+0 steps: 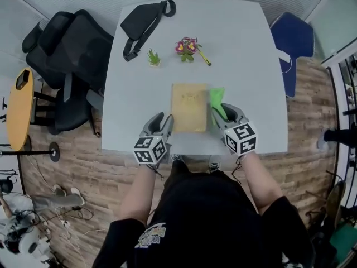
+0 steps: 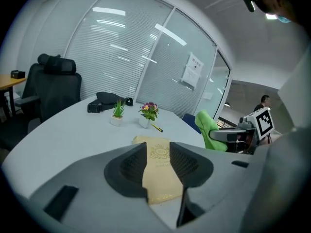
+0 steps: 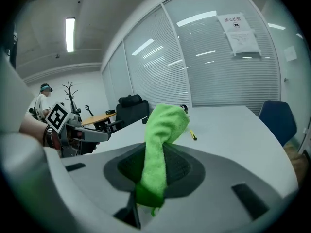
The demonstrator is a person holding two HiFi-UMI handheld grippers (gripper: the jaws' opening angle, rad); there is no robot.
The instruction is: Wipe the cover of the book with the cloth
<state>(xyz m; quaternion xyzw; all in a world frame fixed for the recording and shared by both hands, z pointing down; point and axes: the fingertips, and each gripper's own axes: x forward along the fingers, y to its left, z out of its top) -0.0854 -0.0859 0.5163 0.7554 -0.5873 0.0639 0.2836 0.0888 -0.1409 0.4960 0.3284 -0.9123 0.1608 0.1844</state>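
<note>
The person wears a black shirt (image 1: 212,216) with short sleeves (image 1: 120,236) and a small yellow and white print (image 1: 149,236) on the chest. The left tongs (image 1: 165,119) and the right tongs (image 1: 218,111) have smooth, rounded grey shells. Their inner pads (image 2: 129,166) are black with a fine ribbed grid. Each carries a white cube (image 1: 150,149) with black square markers, and a thin dark cable (image 1: 158,172) trails below each cube. The shoes (image 1: 214,163) are light-coloured.
</note>
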